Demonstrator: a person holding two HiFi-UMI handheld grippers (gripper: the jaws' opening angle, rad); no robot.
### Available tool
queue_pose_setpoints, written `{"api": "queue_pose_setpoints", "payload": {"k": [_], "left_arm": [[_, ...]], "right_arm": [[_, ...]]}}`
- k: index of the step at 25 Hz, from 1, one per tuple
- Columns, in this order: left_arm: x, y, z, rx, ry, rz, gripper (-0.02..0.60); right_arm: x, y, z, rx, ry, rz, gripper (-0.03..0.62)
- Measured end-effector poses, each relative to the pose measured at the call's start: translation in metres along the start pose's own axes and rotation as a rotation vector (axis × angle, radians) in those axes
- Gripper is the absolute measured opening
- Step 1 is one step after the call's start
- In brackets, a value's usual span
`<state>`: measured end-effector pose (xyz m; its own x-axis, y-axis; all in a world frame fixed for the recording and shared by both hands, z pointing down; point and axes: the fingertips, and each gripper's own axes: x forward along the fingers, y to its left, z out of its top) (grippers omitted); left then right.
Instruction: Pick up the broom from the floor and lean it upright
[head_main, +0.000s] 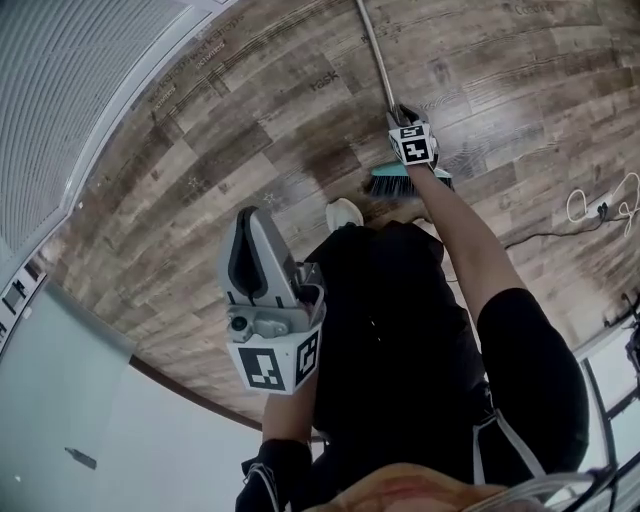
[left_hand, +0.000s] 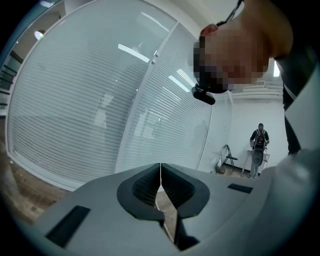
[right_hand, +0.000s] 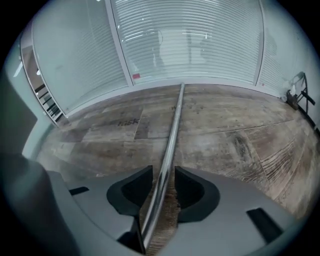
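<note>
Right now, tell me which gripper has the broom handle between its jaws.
The right gripper: the metal broom handle runs along the floor between its parted jaws. The left gripper is shut on nothing and is held well away from it.

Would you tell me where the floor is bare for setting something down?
Bare boards lie between the broom handle and the glass wall, and from the handle across to the white power strip. Crowded around the broom head, shoe and right gripper.
</note>
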<state>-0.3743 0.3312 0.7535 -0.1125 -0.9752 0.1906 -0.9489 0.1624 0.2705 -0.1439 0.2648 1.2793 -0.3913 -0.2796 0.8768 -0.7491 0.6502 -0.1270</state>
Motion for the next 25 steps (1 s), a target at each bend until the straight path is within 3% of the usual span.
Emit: {"api": "queue_pose_setpoints", "payload": {"k": [3,5,7,11,13,16,25], "left_arm": [[-0.003,-0.003,0.001,-0.014,-0.018,-0.018,0.021],[-0.004,-0.003,0.004,-0.073,-0.037,-0.043,0.021],[-0.005,-0.002,0.008,-0.084,-0.068,-0.054,0.020],[-0.001,-0.006,0.008,-0.007,-0.048,-0.055,0.021],[-0.003,-0.014,0.016,-0.031,-0.030,-0.057,0.021],[-0.011,-0.032,0.048,-0.090,-0.022,-0.082,0.021],[-0.024,-0.098,0.188,-0.040,0.005,-0.151,0.021]], "right_arm": [[0.016,0.003,-0.017,-0.062,0.068,0.015,0.127],[0.017,0.003,-0.017,-0.098,0.073,0.003,0.144],[0.015,0.002,-0.013,-0.099,0.057,-0.021,0.133],[0.006,-0.006,-0.016,0.140,0.040,-0.069,0.086],[-0.012,-0.010,-0.008,0.184,0.033,-0.079,0.082],[-0.060,-0.005,0.018,0.172,-0.013,-0.074,0.080],[-0.242,-0.025,0.139,0.163,-0.176,-0.114,0.077]]}}
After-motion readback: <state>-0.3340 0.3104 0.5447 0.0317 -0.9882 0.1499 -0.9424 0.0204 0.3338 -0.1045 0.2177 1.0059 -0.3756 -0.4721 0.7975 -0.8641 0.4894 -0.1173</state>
